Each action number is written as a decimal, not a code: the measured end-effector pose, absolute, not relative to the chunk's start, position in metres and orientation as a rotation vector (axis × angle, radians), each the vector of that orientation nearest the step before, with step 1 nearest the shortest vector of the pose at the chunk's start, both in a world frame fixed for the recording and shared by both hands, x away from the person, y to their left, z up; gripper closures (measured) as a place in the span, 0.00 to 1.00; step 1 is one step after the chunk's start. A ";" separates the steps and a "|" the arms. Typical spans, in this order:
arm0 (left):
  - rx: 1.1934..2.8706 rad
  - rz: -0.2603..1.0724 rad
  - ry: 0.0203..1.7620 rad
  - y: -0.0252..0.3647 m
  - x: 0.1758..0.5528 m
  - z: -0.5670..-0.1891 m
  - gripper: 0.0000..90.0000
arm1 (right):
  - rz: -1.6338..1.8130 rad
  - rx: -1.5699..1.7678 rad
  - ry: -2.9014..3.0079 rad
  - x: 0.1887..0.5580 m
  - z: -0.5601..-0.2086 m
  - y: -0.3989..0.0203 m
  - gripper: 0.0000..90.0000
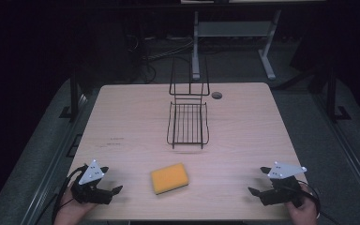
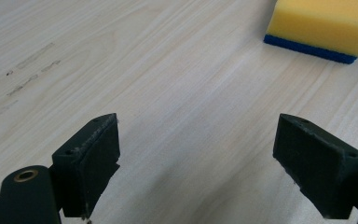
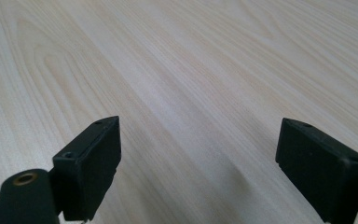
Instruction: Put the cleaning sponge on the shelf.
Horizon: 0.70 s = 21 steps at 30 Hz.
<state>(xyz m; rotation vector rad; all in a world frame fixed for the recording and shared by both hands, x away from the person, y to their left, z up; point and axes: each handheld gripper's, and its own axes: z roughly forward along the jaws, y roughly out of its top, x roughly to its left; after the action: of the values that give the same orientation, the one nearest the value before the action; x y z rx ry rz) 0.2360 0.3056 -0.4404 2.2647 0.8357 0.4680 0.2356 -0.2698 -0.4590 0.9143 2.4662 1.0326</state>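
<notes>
Your table (image 1: 136, 117) is the biggest thing here, a pale wood top running from your near edge out to a dark floor beyond. At its far middle stands a black wire rack (image 1: 188, 123): a low basket of thin bars lying on the wood, with a taller wire frame rising at its far end. Just right of that frame sits a small round grommet (image 1: 216, 95) in the tabletop.

Nearer to you, roughly in the middle of the near half, lies the sponge (image 1: 169, 178), yellow on top with a blue layer underneath, flat on the wood and slightly turned. It is well apart from the rack and touches nothing else. In the left gripper view you see the sponge's corner at the upper right, ahead of the jaws and off to one side.

Your left gripper (image 1: 115, 191) rests at the near left corner, pointing toward the sponge, jaws spread wide with only bare wood between them. Your right gripper (image 1: 258, 180) sits at the near right corner, likewise released, jaws far apart over bare wood, well apart from the sponge.
</notes>
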 end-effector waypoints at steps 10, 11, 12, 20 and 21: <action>2.250 0.442 0.815 0.303 0.235 -0.437 0.16 | 1.028 0.905 2.471 0.236 -0.459 -0.269 0.15; 2.250 0.442 0.815 0.303 0.235 -0.437 0.16 | 1.026 0.905 2.473 0.236 -0.459 -0.269 0.15; 2.248 0.442 0.809 0.302 0.235 -0.436 0.16 | 1.026 0.905 2.473 0.236 -0.459 -0.269 0.15; 2.233 0.429 0.794 0.301 0.234 -0.435 0.15 | 1.021 0.894 2.477 0.237 -0.459 -0.269 0.15; 2.232 0.428 0.795 0.301 0.234 -0.435 0.15 | 1.024 0.898 2.477 0.237 -0.459 -0.269 0.15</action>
<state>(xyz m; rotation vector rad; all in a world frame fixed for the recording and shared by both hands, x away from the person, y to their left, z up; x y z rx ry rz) 0.2341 0.3010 -0.4349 2.2315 0.7952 0.4279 0.2366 -0.2687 -0.4595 0.8978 2.4769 1.0236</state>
